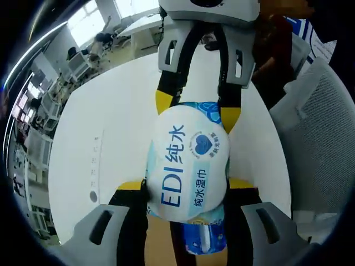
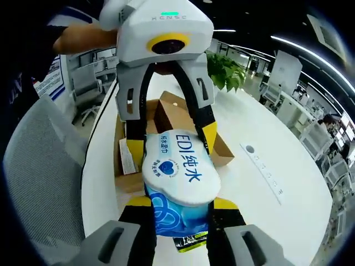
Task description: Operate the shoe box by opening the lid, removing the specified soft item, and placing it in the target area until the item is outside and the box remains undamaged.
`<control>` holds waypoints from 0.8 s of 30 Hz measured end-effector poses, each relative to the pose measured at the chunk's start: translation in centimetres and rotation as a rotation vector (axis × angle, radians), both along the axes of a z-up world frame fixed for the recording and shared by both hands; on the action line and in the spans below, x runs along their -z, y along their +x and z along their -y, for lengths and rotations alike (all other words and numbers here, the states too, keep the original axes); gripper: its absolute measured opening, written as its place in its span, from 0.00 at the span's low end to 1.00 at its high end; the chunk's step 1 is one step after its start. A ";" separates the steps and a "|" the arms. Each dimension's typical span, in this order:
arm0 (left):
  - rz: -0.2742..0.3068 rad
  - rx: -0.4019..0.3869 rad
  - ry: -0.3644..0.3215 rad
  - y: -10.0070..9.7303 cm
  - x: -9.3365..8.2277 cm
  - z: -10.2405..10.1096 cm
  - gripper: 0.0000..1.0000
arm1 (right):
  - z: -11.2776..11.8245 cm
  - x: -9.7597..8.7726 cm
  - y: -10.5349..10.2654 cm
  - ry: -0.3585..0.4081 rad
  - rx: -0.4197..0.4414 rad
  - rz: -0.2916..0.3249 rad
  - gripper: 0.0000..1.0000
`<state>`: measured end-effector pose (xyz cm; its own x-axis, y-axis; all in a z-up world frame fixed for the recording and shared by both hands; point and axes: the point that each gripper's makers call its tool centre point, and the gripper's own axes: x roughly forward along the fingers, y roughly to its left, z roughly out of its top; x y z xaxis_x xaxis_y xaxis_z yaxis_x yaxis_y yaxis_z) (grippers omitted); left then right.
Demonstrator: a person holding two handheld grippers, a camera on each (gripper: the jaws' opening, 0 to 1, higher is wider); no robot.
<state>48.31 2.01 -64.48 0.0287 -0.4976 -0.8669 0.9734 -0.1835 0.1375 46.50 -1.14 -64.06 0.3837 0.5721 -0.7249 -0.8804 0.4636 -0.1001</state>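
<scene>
The left hand-held gripper is closed on the wet-wipe pack: in the left gripper view its two yellow-tipped jaws press against the pack's near end from both sides. The right hand-held gripper clamps the opposite end of the same pack; in the right gripper view its yellow tips sit against the pack's blue-patterned lower edge. Each unit appears in the other's view, entering from the top: the right hand-held gripper and the left hand-held gripper, both with jaws touching the pack.

The pack is a soft white pouch with blue lettering "EDI" and a blue heart emblem. It is held above the white counter, suspended between the two units, outside the shoe box.

The shoe box is brown cardboard, open, resting on the counter behind the pack in the right gripper view. A row of small markings lies on the counter to the box's right. A grey mesh chair stands beside the counter, and a green plant stands farther back. A person's arm reaches toward the left unit.
</scene>
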 end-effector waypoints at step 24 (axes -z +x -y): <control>-0.031 -0.029 -0.012 0.7 4.3 4.0 0.53 | 4.0 3.5 0.9 -0.039 -0.046 -0.019 0.28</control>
